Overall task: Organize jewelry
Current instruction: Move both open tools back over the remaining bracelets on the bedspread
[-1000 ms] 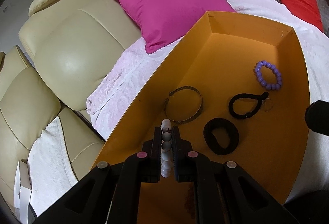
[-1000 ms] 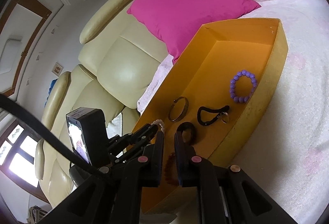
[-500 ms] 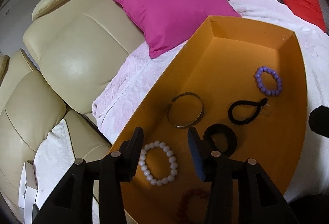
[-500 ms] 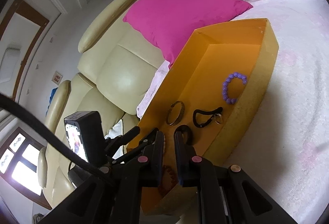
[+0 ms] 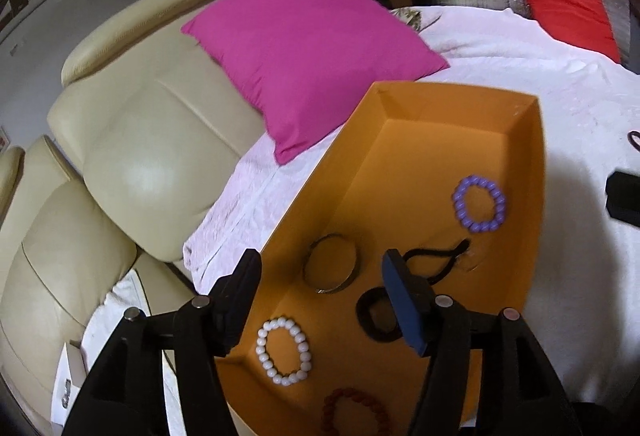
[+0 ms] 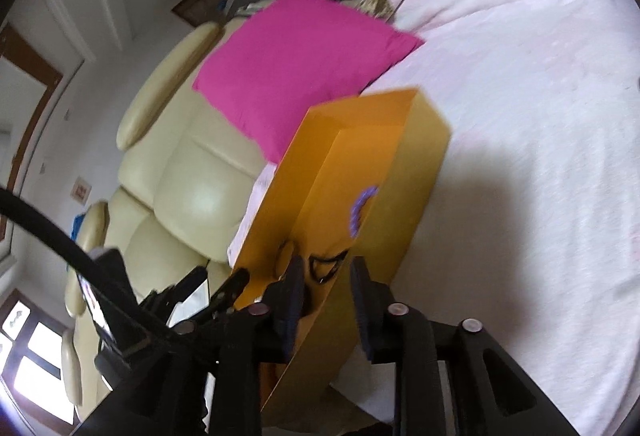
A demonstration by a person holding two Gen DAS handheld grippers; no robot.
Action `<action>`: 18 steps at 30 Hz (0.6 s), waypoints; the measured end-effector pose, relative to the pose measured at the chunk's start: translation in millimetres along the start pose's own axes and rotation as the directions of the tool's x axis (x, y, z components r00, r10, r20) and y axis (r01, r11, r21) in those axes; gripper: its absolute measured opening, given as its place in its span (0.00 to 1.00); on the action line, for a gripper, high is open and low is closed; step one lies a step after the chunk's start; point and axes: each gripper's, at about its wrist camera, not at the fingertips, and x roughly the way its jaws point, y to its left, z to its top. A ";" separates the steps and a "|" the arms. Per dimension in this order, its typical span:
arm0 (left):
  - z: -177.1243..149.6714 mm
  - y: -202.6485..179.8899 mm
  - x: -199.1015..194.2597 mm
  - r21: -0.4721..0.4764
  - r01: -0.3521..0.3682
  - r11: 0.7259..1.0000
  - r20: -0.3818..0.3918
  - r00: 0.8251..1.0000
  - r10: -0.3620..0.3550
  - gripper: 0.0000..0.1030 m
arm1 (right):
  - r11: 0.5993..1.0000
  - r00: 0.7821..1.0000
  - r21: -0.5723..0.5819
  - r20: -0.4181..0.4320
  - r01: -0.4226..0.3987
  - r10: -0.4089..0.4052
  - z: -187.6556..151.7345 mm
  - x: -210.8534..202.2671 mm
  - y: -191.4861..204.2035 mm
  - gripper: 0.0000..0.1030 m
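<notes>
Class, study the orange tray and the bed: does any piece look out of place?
One does. A dark loop lies on the white bedspread outside the orange tray, while the other pieces lie flat inside it.

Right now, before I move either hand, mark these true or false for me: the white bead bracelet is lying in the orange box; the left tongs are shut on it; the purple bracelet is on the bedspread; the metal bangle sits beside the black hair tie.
1. The white bead bracelet lies in the orange box: true.
2. The left tongs are shut on it: false, they stand open and empty.
3. The purple bracelet is on the bedspread: false, it lies inside the box.
4. The metal bangle sits beside the black hair tie: true.
</notes>
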 end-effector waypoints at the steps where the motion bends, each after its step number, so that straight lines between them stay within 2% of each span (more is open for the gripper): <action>1: 3.5 -3.8 -2.9 0.007 0.003 1.000 0.007 1.000 -0.003 0.62 | 1.000 1.000 0.009 0.017 0.001 -0.002 4.1 -5.4 -2.3 0.34; 9: 25.7 -30.5 -21.5 0.060 0.023 0.998 0.063 0.998 -0.027 0.62 | 0.997 0.992 0.079 0.122 0.009 -0.018 24.9 -46.9 -23.4 0.35; 18: 47.8 -69.8 -46.8 0.131 0.056 0.990 0.121 0.990 -0.072 0.63 | 0.991 0.981 0.130 0.191 0.017 -0.042 40.7 -81.9 -45.2 0.35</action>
